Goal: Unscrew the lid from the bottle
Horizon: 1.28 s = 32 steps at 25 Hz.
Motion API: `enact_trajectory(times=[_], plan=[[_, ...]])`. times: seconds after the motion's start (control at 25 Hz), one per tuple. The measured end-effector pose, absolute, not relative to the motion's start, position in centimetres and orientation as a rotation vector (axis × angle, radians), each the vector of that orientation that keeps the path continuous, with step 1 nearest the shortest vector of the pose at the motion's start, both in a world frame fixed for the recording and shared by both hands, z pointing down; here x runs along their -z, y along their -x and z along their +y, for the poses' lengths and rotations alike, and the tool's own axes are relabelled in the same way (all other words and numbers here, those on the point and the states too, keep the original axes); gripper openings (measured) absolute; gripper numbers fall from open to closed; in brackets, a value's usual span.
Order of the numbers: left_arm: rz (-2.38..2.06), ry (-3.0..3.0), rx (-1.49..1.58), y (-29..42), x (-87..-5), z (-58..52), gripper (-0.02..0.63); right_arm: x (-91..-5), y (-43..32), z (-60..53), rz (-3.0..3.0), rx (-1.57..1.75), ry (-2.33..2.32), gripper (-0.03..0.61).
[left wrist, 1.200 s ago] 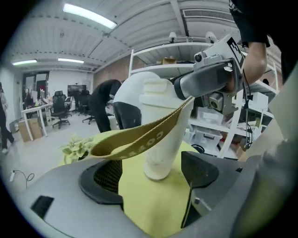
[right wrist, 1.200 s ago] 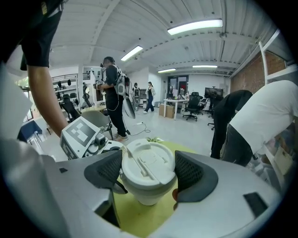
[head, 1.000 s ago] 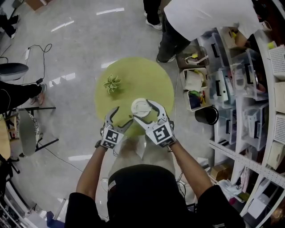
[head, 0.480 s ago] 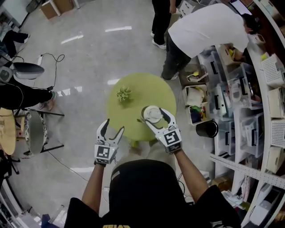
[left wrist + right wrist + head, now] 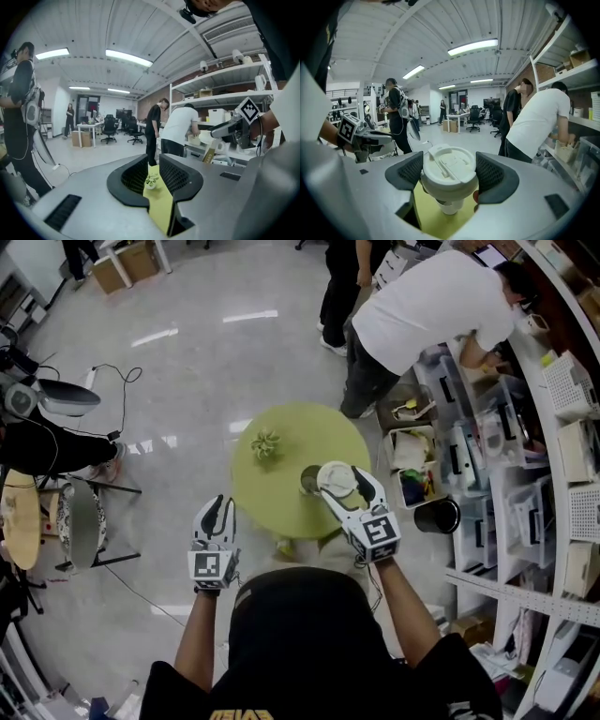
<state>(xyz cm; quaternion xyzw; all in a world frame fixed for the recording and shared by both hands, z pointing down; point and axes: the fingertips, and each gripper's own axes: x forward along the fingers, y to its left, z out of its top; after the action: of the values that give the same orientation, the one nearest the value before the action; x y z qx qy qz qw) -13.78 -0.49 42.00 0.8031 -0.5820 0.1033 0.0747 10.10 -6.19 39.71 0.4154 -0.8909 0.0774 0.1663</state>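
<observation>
My right gripper (image 5: 350,486) is shut on a white lid (image 5: 335,478) and holds it just above the round yellow-green table (image 5: 272,512). Beside the lid stands the bottle (image 5: 308,481), its dark mouth uncovered. In the right gripper view the lid (image 5: 449,169) sits between both pads, its plug hanging below. My left gripper (image 5: 219,514) hangs off the table's left edge, apart from the bottle. Its jaws have just been closing to a narrow gap with nothing between them. The left gripper view shows only the table (image 5: 159,206) and a small plant (image 5: 151,180) through that gap.
A small potted plant (image 5: 265,444) stands at the table's far left. A person in a white shirt (image 5: 422,315) bends over shelves with bins (image 5: 525,456) on the right. A black bin (image 5: 434,512) stands by the table; a chair (image 5: 80,521) is at the left.
The right gripper has risen with the lid, and the bottle's dark mouth now shows. The left gripper has drawn back off the table to the left, its jaws narrowing from wide open.
</observation>
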Motion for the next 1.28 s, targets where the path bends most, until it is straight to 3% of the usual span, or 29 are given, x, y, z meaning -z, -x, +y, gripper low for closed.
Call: enact_trajectory(times=[0.12, 0.64, 1.28], plan=[[-1.786, -2.402, -0.382, 13.2, -41.6, -0.6, 0.017, -38.8, -11.5, -5.8, -2.575, -0.304, -1.223, 0.35], [-1.693, -2.492, -0.339, 9.7, -40.2, -1.5, 0.017, -35.3, -14.1, -6.6, -2.702, -0.49, -1.327, 0.348], [-1.691, -2.474, -0.308, 10.5, -40.1, -1.5, 0.017, -34.1, -12.2, -8.2, -2.725, -0.444, -1.29, 0.348]])
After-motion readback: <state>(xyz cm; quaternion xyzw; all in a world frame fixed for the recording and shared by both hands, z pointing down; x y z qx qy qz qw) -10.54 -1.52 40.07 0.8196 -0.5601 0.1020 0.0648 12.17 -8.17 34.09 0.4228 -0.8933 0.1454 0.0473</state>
